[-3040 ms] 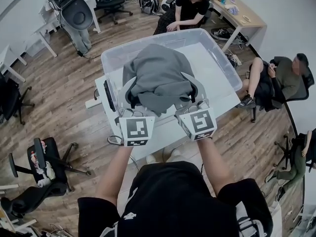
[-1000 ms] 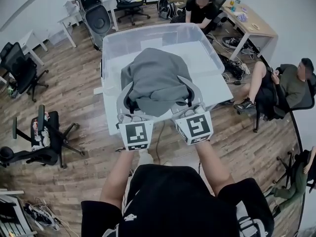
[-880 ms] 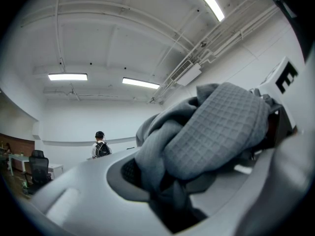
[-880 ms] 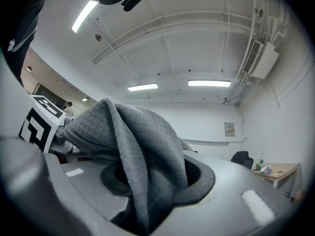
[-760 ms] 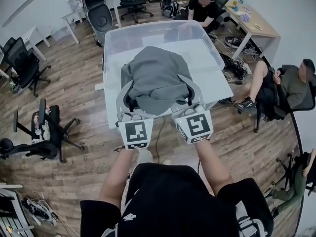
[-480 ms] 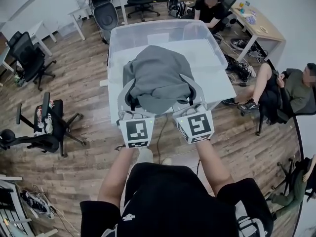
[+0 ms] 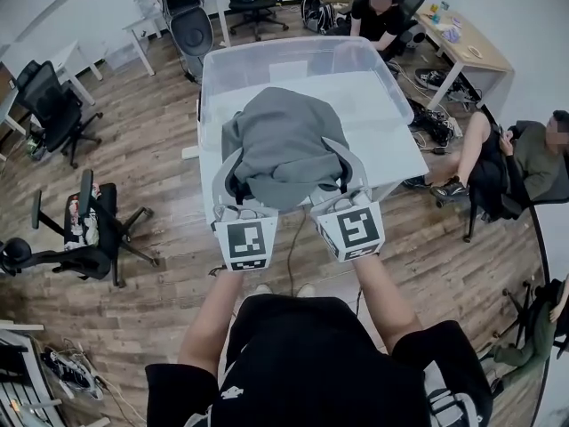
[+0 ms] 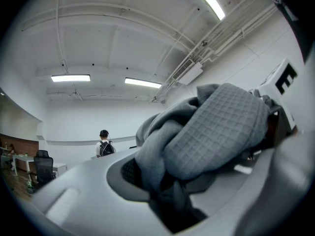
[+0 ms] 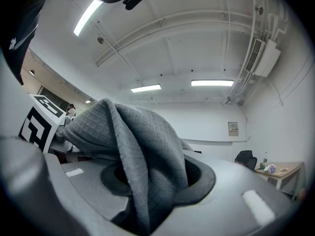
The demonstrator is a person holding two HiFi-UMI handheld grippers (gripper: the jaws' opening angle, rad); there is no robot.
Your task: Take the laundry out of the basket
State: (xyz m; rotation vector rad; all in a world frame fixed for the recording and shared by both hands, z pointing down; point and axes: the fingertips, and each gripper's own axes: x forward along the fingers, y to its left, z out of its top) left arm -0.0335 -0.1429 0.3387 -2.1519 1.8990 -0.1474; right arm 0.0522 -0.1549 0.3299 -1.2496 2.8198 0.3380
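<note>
A grey waffle-knit garment (image 7: 286, 145) hangs bunched between my two grippers, held high above the clear plastic basket (image 7: 222, 65) on the white table (image 7: 402, 158). My left gripper (image 7: 233, 189) is shut on the garment's left edge, and its cloth (image 8: 216, 132) fills the jaws in the left gripper view. My right gripper (image 7: 345, 183) is shut on the right edge, with a fold of the garment (image 9: 142, 156) pinched between the jaws in the right gripper view. The basket's inside is largely hidden behind the garment.
Office chairs stand around on the wood floor, one at the left (image 7: 84, 225) and one at the back (image 7: 191, 25). A seated person (image 7: 382, 12) is behind the table and another (image 7: 524, 154) at the right. A wooden desk (image 7: 462, 43) stands at the back right.
Both grippers keep their hold on the garment at the same height. The view has shifted a little, so the table and basket sit slightly further right and lower.
</note>
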